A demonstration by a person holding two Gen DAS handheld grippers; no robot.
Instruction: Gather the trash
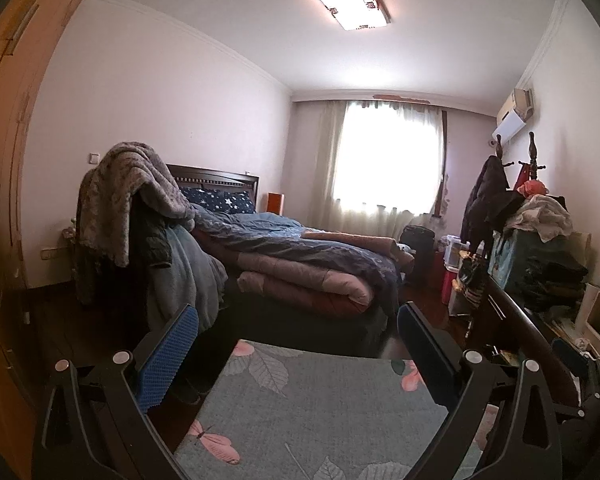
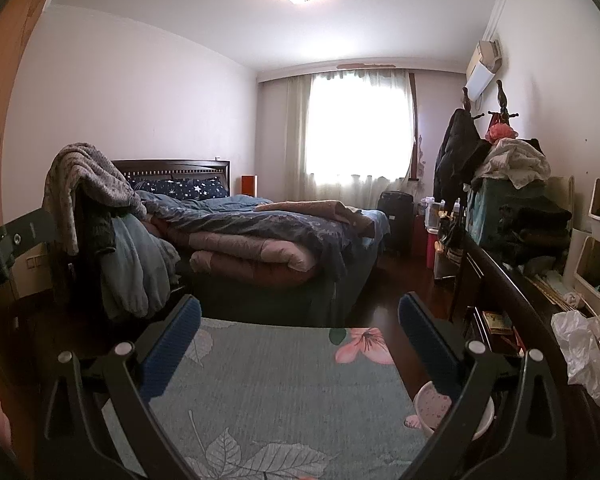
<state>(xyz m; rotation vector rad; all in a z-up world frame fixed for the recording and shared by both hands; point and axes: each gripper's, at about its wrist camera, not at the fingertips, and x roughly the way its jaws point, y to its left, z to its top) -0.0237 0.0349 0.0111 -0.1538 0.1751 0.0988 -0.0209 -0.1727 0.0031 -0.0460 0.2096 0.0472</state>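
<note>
Both hand-held grippers are wide open and hold nothing: the left hand-held gripper (image 1: 298,336) and the right hand-held gripper (image 2: 300,326) hang above a leafy rug (image 2: 284,392). The trash looks like the crumpled white plastic bag (image 2: 580,352) on the dark table (image 2: 512,292) at the right. It is likely light, soft and crinkly. Pinch a bunched fold on top.

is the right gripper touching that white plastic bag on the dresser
Apart. The right wrist view shows the right gripper open over the rug, with the white plastic bag well off to its right.
</note>
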